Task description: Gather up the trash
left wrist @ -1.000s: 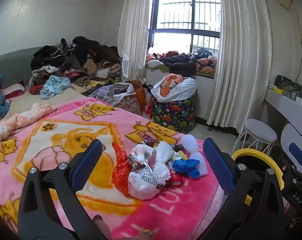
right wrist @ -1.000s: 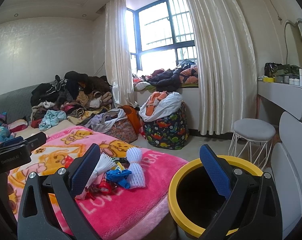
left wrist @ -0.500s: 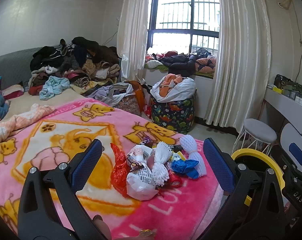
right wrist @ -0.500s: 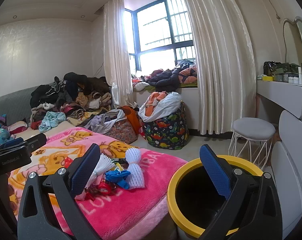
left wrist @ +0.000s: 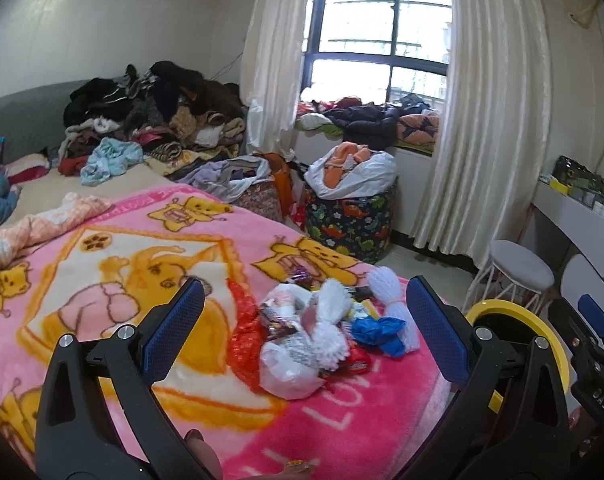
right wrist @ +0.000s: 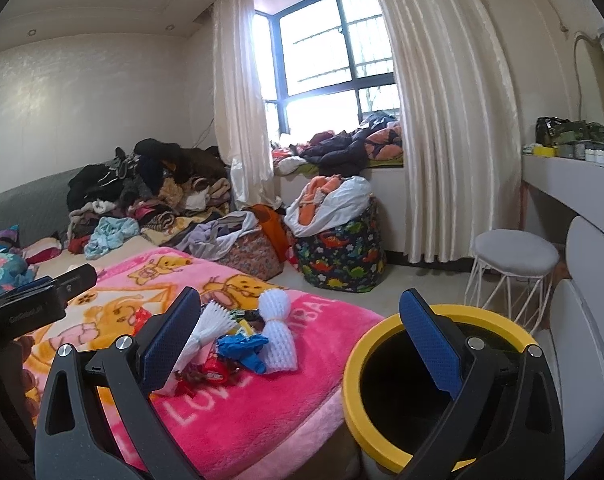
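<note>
Pink blanket (left wrist: pixel 341 420) holds trash pile (left wrist: pixel 313 336) (untouched) ahead of both spread, empty tongs (left wrist: pixel 305 332) (right wrist: pixel 300 340).

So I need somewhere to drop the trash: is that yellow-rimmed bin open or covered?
Open. The bin stands upright with no lid on its yellow rim; its dark inside shows. How full, cannot tell.

I am looking at a bed (left wrist: pixel 82 184) with a pink cartoon blanket (left wrist: pixel 341 420) spreading over its near end. A trash pile (left wrist: pixel 317 336) is lying on the blanket near the corner: a white plastic bag, red wrapper, white foam nets, blue scrap. A heap of clothes (left wrist: pixel 154 116) is sitting at the far end. A yellow-rimmed bin (right wrist: pixel 385 336) is standing on the floor (right wrist: pixel 421 276), just beside the bed.
</note>
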